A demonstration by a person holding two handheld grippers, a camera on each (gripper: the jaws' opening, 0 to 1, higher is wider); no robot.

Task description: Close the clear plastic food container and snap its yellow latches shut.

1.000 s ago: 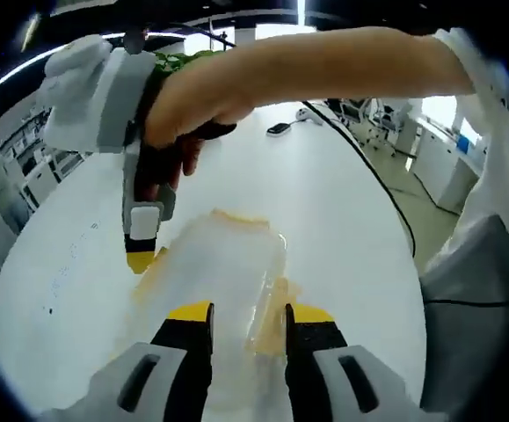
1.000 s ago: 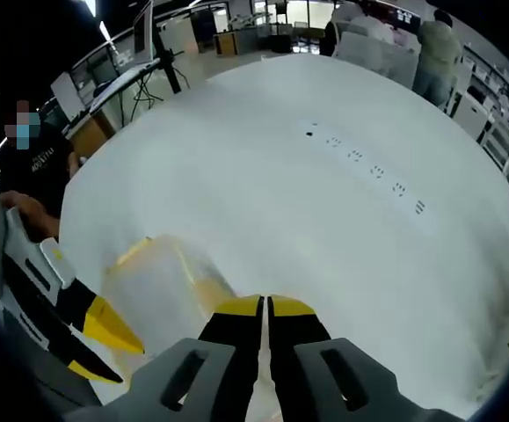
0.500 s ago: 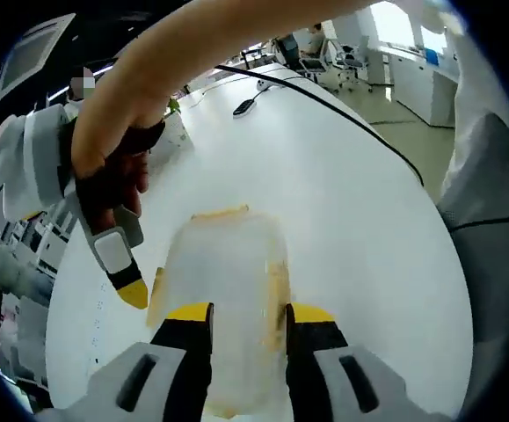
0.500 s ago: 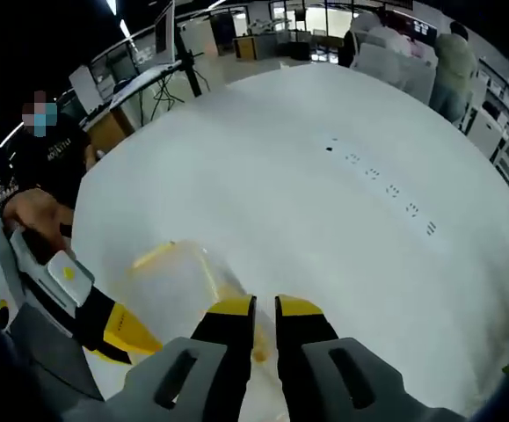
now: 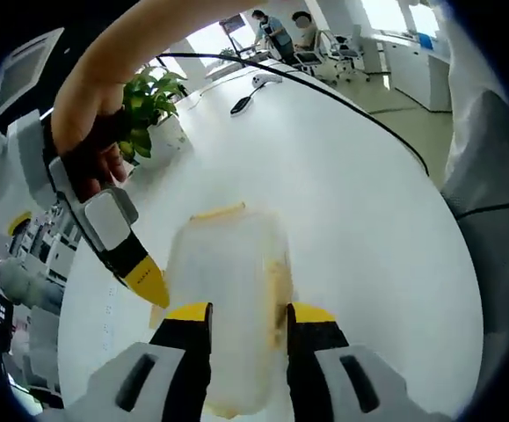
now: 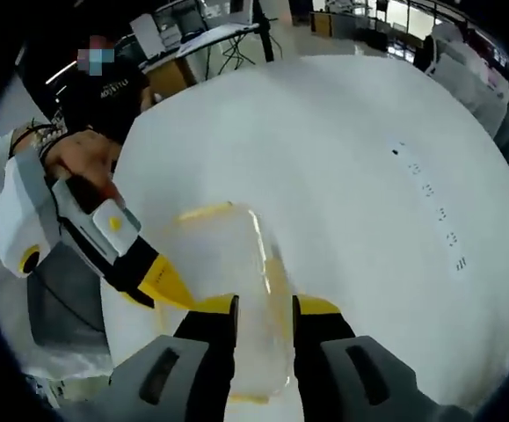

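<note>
Clear plastic, cloudy and blurred, forms the food container [image 5: 228, 299] lying on the white worktop [image 5: 351, 202], near its edge closest to the person. In the left gripper view, the other tool [image 5: 144, 280] reaches in from the left, its yellow tip just beside the container's side. The left tool [image 5: 247, 314] has its jaws parted across the container's near end; whether they touch it cannot be told. A yellow latch [image 5: 218, 212] shows along the far end, another down one long side. A potted plant [image 5: 153, 97] stands farther back.

In the right gripper view, the left tool [image 6: 162, 280] enters from the left beside the container [image 6: 228, 264], and the right tool [image 6: 263, 308] has its jaws parted over the container's near end, holding nothing. A yellow latch [image 6: 203, 212] edges the far end.

Likely risk: pressing one latch sideways could push the light box across the smooth worktop, or a tip could slip off the slick plastic.
</note>
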